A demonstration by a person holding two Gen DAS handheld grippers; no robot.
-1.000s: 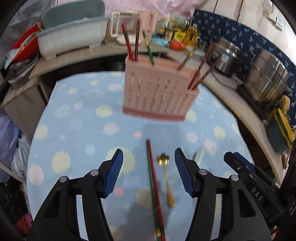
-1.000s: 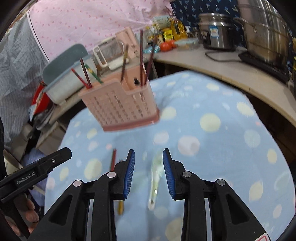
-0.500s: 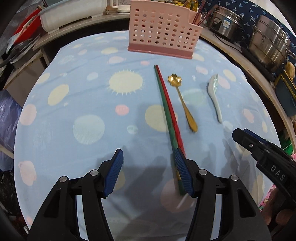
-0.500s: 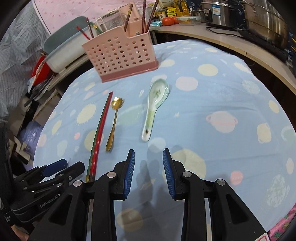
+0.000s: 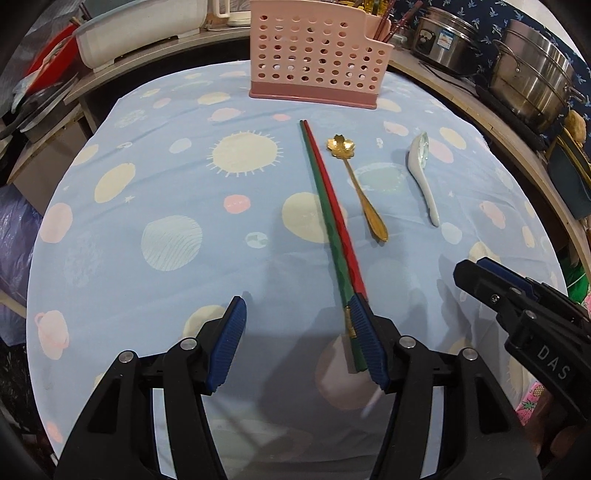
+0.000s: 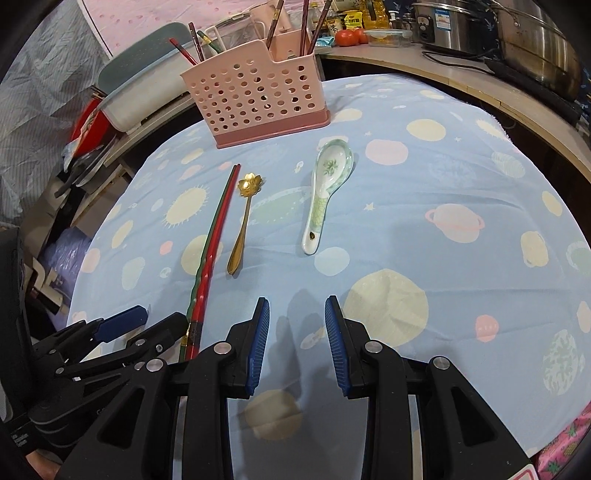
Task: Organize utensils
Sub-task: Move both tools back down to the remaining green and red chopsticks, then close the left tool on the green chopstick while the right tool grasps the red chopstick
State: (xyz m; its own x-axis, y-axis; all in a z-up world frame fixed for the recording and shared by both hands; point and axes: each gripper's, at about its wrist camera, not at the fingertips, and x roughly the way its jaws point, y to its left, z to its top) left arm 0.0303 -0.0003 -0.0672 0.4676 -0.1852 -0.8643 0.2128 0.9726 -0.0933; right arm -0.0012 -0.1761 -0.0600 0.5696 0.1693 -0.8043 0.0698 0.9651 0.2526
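A pink perforated utensil holder (image 5: 317, 59) (image 6: 255, 96) stands at the far side of the blue spotted tablecloth (image 5: 166, 192), with several chopsticks in it. In front of it lie a red and green chopstick pair (image 5: 328, 206) (image 6: 214, 236), a gold flower-bowl spoon (image 5: 358, 181) (image 6: 243, 221) and a white ceramic spoon (image 5: 423, 173) (image 6: 325, 192). My left gripper (image 5: 295, 314) is open over bare cloth; the chopsticks' near end runs under its right finger. My right gripper (image 6: 297, 310) is open too, nearer than the ceramic spoon, holding nothing.
Steel pots (image 5: 532, 85) and a cooker (image 5: 443, 40) sit on the counter to the right. A white basin (image 5: 140, 33) and red items stand on the shelf at the back left. Tomatoes and bottles (image 6: 351, 33) are behind the holder.
Both grippers have drawn back from the holder toward the table's near side, so the loose utensils now lie ahead of them. Over the last half second they hardly move. Jaw widths are unchanged.
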